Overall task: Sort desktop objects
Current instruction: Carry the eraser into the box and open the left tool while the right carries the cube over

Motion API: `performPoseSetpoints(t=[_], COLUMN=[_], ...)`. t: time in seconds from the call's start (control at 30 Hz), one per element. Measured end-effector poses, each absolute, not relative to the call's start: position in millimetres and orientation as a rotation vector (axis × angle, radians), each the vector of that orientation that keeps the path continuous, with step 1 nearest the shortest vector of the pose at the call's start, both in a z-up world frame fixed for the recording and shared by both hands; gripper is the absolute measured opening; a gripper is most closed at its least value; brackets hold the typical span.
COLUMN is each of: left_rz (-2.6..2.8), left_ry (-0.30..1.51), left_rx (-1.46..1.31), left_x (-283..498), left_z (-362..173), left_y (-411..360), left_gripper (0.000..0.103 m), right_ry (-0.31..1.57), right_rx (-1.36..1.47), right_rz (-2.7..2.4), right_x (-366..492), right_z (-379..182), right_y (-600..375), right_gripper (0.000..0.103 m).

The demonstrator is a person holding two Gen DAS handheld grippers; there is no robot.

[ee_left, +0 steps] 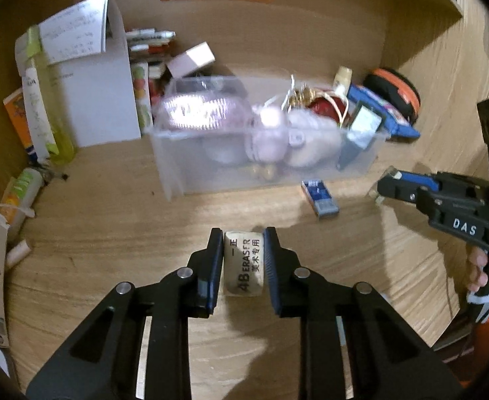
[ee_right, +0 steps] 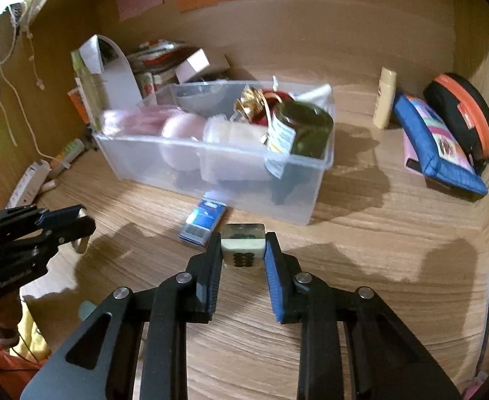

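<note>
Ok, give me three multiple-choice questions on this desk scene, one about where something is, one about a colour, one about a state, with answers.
1. Where does the small blue box lie?
A. inside the clear bin
B. on the desk in front of the clear bin
C. on the blue pouch

2. What colour is the rim of the black round case?
A. orange
B. green
C. white

3. What does the left gripper hold?
A. nothing
B. a pen
C. an eraser

Answers: B, it rests on bare wood before the bin; A, orange band; C, fingers clamp the printed block.
</note>
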State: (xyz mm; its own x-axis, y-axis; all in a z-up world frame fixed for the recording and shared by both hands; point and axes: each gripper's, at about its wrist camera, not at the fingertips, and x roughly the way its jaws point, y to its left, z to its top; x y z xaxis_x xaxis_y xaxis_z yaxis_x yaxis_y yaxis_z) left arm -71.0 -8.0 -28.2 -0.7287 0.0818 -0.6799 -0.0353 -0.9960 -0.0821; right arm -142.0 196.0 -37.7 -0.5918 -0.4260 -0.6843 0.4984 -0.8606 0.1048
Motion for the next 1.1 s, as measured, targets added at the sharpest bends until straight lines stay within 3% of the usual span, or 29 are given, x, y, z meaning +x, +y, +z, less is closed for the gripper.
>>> performPoseSetpoints(t=[0.67, 1.1], left_rz=[2.922, 2.901], left_ry=[-0.148, -0.139], left_rx=[-0.860, -0.923], left_x=[-113.1, -181.8], left_z=[42.7, 46.0], left_y=[-8.6, -11.4], left_gripper=[0.024, 0.024], right_ry=[0.126, 0.113], right_rx=[0.820, 0.863], right_rz=[-2.406, -2.427], right_x=[-160.8, -211.3], right_z=[11.5, 16.5], right_y=[175.5, 151.5], right_gripper=[0.022, 0.022])
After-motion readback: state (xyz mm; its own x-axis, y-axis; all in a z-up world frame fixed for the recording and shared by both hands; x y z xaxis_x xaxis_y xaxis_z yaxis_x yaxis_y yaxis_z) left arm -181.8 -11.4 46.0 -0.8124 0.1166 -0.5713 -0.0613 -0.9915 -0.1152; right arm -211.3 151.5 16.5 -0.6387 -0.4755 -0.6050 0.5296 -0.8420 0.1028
